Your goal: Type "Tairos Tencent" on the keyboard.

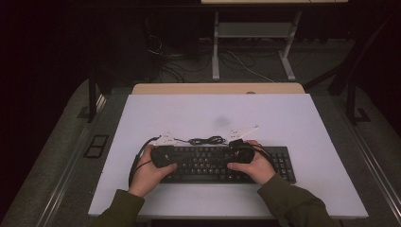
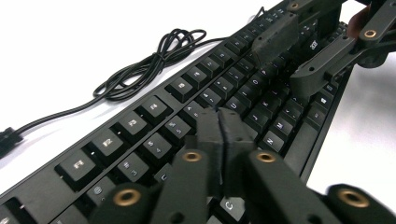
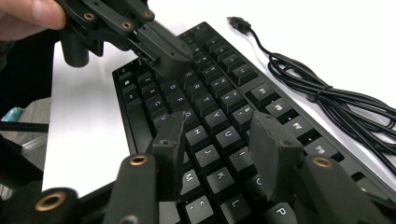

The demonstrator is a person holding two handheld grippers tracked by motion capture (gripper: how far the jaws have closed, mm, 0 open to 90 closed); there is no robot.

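Hovering over the black plastic keyboard lying on the white table; my left gripper is pressed closed, empty; my right gripper gapes, gripping nothing.

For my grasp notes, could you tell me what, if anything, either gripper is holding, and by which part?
Nothing is held. The left gripper is shut on nothing over the keyboard, and the right gripper hangs open above its keys.

I count 1 black keyboard in the lower middle of the frame, and 1 coiled black cable just above it. I hold 2 grippers, left gripper and right gripper, with my 2 hands.
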